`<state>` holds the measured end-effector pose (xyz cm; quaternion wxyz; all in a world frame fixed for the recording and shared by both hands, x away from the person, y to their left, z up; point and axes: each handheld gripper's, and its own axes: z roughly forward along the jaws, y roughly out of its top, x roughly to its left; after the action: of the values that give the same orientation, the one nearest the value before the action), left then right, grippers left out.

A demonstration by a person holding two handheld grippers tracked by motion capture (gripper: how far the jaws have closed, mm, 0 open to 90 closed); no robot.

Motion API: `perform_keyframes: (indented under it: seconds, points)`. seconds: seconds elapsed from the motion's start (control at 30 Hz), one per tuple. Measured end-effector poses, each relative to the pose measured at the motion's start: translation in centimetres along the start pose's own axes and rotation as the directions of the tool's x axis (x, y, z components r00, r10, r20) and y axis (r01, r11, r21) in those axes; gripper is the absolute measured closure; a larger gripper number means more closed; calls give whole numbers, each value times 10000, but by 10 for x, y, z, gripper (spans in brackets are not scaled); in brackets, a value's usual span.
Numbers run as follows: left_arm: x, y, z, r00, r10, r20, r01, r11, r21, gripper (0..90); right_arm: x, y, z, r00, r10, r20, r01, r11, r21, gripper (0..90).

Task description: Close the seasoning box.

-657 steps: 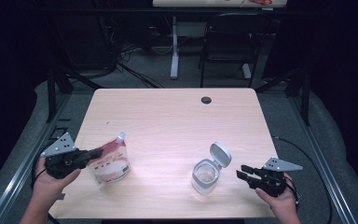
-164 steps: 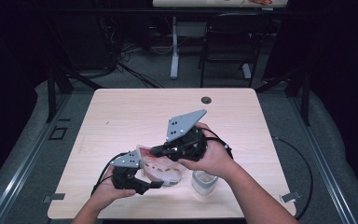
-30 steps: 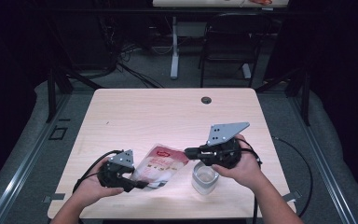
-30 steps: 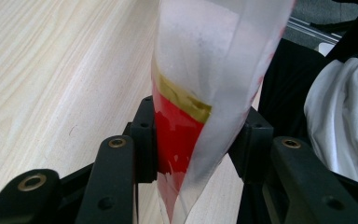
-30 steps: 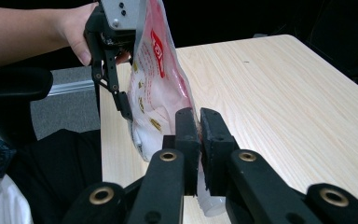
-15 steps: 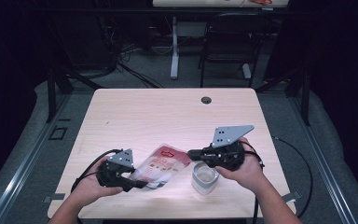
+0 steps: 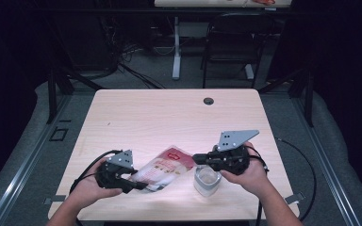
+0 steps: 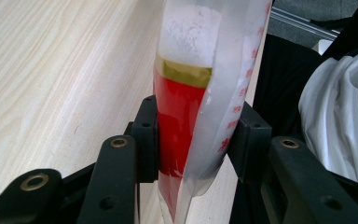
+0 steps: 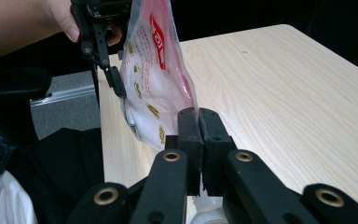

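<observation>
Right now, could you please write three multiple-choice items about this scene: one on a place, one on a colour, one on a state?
1. Where is the clear container?
A. on the table, below the right gripper
B. at the far table edge
C. on the floor

2. What colour is the panel on the pouch between the left gripper's jaws?
A. blue
B. red
C. green

3. How do the right gripper's jaws stand?
A. wide open
B. clamped on the container
C. shut at the pouch's edge

Answers: 1 A, the high view shows it under that gripper. 2 B, the left gripper view shows red. 3 C, the right gripper view shows the jaws together at the pouch corner.
</observation>
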<state>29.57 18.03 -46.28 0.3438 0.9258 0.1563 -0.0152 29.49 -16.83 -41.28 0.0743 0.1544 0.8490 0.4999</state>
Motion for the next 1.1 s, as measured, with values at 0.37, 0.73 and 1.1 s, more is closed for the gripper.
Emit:
perform_keyframes:
  seconds: [0.37, 0.73, 1.1]
  points:
    - [1, 3, -4, 10000, 28, -60, -27, 10000, 91, 607, -2, -8, 1, 9998, 195, 43, -194, 9998, -102, 892]
    - [1, 9, -3, 9999, 103, -125, -99, 9994, 317, 610, -2, -19, 1, 9991, 292, 292, -285, 9993, -259, 892]
    - [1, 18, -4, 9995, 239, -189, -227, 9976, 658, 614, -4, -32, 0, 9983, 399, 432, -376, 9980, -515, 892]
